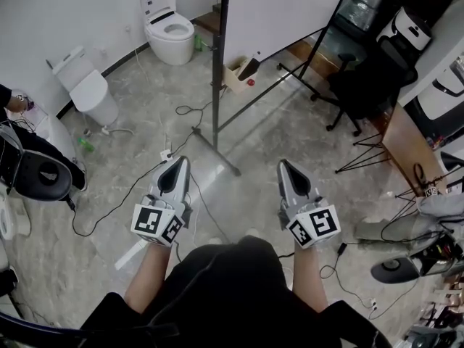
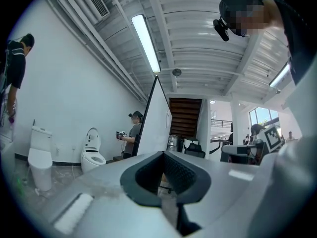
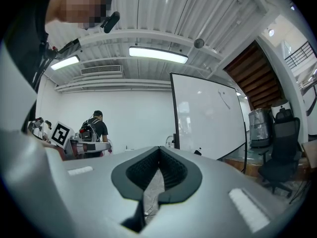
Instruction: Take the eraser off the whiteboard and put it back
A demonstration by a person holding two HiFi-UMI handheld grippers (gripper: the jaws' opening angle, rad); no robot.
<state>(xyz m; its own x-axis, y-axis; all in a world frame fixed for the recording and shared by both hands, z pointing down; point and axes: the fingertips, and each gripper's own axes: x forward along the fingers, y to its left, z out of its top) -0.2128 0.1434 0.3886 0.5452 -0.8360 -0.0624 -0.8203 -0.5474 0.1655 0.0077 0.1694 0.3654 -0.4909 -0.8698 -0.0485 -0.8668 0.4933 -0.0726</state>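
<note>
The eraser cannot be picked out for sure. In the right gripper view a small dark thing (image 3: 198,152) sits at the lower edge of the whiteboard (image 3: 208,118), too small to tell what it is. It lies well ahead of both grippers and is not touched by either. A thin dark stroke (image 3: 225,100) marks the board's upper part.

The left gripper (image 1: 176,167) and right gripper (image 1: 284,167) are held level, side by side and apart. Each has its fingers (image 3: 171,170) clenched tip to tip with nothing between them. The cubes (image 1: 158,223) on them carry black-and-white square markers.

From the head view the whiteboard stands on a black frame (image 1: 217,64) at the far middle of the floor (image 1: 275,136). A foot bar (image 1: 217,154) of the frame reaches toward the gap between the grippers. The floor from the right gripper to the board is bare.

A cable (image 1: 190,111) loops at the left of the bar, and a box (image 1: 235,75) sits at the frame's base. Two toilets (image 1: 168,22) stand along the far left wall, and a black chair (image 1: 370,78) crowds the far right.

A person (image 2: 133,133) stands beside the board's far end. Another (image 3: 95,128) stands at the back wall.
</note>
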